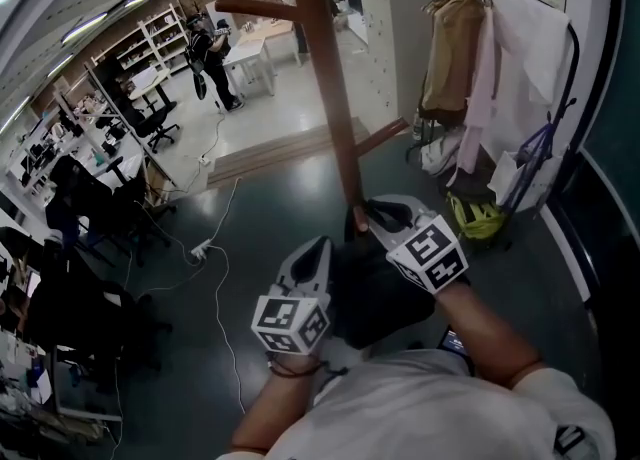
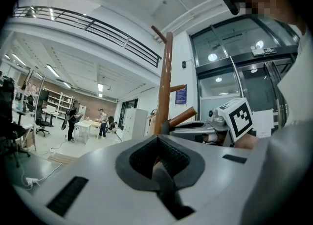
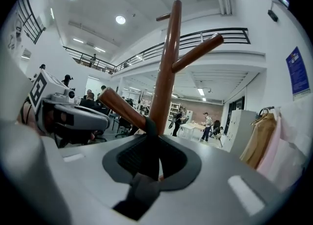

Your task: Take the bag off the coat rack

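Note:
The brown wooden coat rack [image 1: 325, 68] stands straight ahead, and a black bag [image 1: 375, 293] hangs low against its pole between my two grippers. In the right gripper view a dark bag strap [image 3: 144, 190] runs down from a slanted peg [image 3: 120, 106] into my right gripper [image 3: 149, 153], whose jaws are shut on it. My left gripper [image 2: 159, 163] faces the pole [image 2: 165, 82] from the other side, closed on a dark strip of the bag. In the head view the left gripper [image 1: 318, 248] and the right gripper [image 1: 375, 213] flank the bag.
Coats [image 1: 455, 48] hang on a wall rack at the right, with a yellow-green helmet [image 1: 475, 213] on the floor below. A cable and power strip [image 1: 200, 246] lie at the left near office chairs and desks. People stand at a table [image 1: 210, 48] far back.

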`<state>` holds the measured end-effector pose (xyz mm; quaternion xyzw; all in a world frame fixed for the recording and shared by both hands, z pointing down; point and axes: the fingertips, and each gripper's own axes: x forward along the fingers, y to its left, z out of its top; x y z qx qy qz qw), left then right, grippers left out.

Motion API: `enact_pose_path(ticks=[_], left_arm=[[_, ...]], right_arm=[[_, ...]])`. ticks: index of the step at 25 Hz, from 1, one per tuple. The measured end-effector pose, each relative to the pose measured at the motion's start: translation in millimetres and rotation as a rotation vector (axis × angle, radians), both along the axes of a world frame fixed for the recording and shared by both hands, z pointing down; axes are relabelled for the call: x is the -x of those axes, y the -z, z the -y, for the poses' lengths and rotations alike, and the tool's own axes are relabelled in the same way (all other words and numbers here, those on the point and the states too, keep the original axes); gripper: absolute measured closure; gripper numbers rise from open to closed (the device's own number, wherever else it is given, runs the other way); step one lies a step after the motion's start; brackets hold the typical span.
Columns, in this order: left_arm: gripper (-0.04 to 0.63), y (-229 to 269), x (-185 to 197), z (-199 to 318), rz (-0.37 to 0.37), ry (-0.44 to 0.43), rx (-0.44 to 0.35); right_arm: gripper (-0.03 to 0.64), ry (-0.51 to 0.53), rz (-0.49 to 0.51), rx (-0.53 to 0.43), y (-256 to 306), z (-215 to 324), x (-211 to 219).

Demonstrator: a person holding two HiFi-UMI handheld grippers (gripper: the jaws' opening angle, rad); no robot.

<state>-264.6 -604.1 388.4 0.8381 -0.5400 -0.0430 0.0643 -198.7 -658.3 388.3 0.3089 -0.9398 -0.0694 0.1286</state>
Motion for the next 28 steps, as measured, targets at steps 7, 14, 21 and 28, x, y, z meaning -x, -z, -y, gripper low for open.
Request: enact_pose_path(ticks=[7, 14, 21, 28], left_arm=[[0.589, -1.4, 6.3, -3.6, -0.003, 0.014, 0.000], [0.589, 3.0, 7.9, -5.9, -0.001, 0.019, -0.007], [0.589, 5.9, 8.7, -14.3, -0.006, 0.012, -0.017], [0.589, 12.4, 10.5, -28.0, -0.009, 0.003, -0.031]], right_arm=[[0.583, -0.011, 0.022, -0.021, 0.5, 0.0, 1.0], [0.588, -0.021, 0.038, -0.016, 3.7, -1.9, -3.3], [0.590, -0.031, 0.059, -0.025, 14.7, -14.8, -5.0], [0.591, -0.042, 0.081, -0.048, 30.3, -32.7, -8.6]])
